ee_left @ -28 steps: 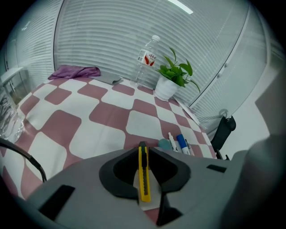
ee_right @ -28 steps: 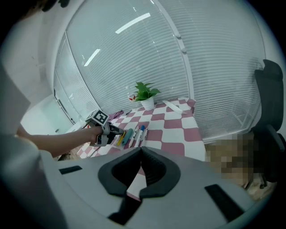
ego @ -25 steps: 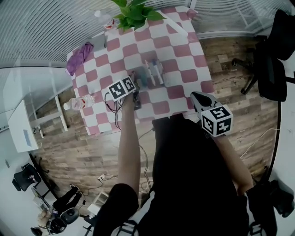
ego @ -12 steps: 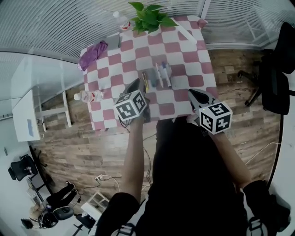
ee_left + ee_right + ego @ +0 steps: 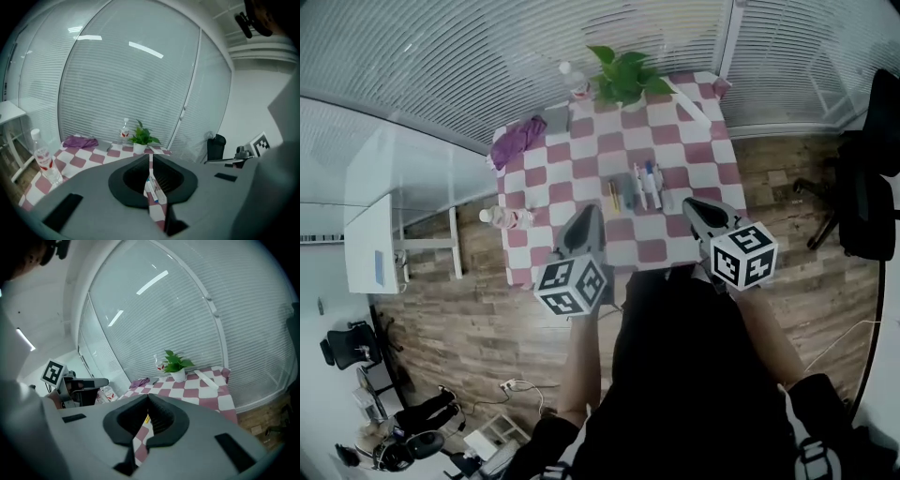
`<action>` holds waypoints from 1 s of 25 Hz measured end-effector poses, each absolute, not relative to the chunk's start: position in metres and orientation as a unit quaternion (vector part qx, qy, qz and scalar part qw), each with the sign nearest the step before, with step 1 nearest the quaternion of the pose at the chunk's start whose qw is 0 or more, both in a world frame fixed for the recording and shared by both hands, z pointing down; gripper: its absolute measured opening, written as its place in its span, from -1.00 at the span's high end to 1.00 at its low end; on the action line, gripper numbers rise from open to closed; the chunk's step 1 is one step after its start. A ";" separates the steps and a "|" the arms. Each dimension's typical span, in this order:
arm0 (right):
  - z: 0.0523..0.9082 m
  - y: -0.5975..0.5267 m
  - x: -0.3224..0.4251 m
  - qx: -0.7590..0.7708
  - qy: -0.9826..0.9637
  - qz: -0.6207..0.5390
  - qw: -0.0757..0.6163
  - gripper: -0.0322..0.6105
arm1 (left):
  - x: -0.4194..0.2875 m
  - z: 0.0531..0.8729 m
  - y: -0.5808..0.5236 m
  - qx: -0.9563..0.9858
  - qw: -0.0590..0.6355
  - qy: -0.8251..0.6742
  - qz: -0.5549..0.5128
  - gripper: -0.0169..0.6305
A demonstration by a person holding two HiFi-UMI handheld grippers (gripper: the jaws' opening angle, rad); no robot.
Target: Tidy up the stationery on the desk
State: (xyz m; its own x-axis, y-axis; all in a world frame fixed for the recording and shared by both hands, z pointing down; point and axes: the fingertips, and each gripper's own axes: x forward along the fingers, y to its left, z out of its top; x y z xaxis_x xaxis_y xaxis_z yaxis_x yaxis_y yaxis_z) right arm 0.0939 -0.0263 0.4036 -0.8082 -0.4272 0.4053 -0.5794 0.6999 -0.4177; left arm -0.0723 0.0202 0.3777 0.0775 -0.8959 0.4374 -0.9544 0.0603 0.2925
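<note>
**Head view.** The worktop (image 5: 581, 169) carried a pink-and-white checked cloth. A row of pens (image 5: 639, 190) lay side by side about the middle of it, each running from near edge to far edge, and no jaw touched them. A potted plant (image 5: 623, 80) stood at the far edge, with a bottle (image 5: 575, 80) just beside it. A purple cloth (image 5: 520, 139) lay bunched at the far left corner. A second bottle (image 5: 508, 218) lay at the left edge. A white strip (image 5: 689, 101) sat near the far right corner. The left hand-held gripper (image 5: 589, 212) hung over the near edge, left of the pens. The right hand-held gripper (image 5: 690, 202) hung over the near right corner. Both were clear of the cloth.

**Left gripper view.** The left hand-held gripper (image 5: 150, 157) had just been closing its jaws. They stood all but together, with only a hairline slit between them and nothing in it. The pens (image 5: 152, 187) showed through the gap lower down, lying on the worktop beyond. The plant (image 5: 140, 138) and the purple cloth (image 5: 80, 141) showed farther off.

**Right gripper view.** The right hand-held gripper (image 5: 147, 398) had its jaws fully together and held nothing. A yellow pen (image 5: 148, 418) showed through the hollow behind the tips. The plant (image 5: 176, 364) and the white strip (image 5: 206, 379) sat by the far edge.
</note>
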 end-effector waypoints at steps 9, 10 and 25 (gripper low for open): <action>0.336 -0.031 0.097 0.220 -0.946 0.237 0.038 0.83 | -0.069 0.320 0.044 0.704 0.197 -0.680 0.059 0.79; 0.330 -0.032 0.098 0.217 -0.949 0.229 0.032 0.83 | -0.068 0.318 0.044 0.709 0.192 -0.676 0.059 0.79; 0.308 -0.038 0.122 0.221 -0.960 0.166 0.040 0.84 | -0.066 0.307 0.043 0.721 0.172 -0.668 0.058 0.80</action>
State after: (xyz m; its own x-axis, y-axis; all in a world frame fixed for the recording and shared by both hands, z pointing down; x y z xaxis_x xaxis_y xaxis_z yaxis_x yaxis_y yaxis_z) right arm 0.1216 -0.0380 0.3081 -0.8995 -0.4104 0.1497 -0.4369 0.8479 -0.3003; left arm -0.0657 0.0428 0.3067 0.1006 -0.9443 0.3135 -0.9840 -0.0477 0.1719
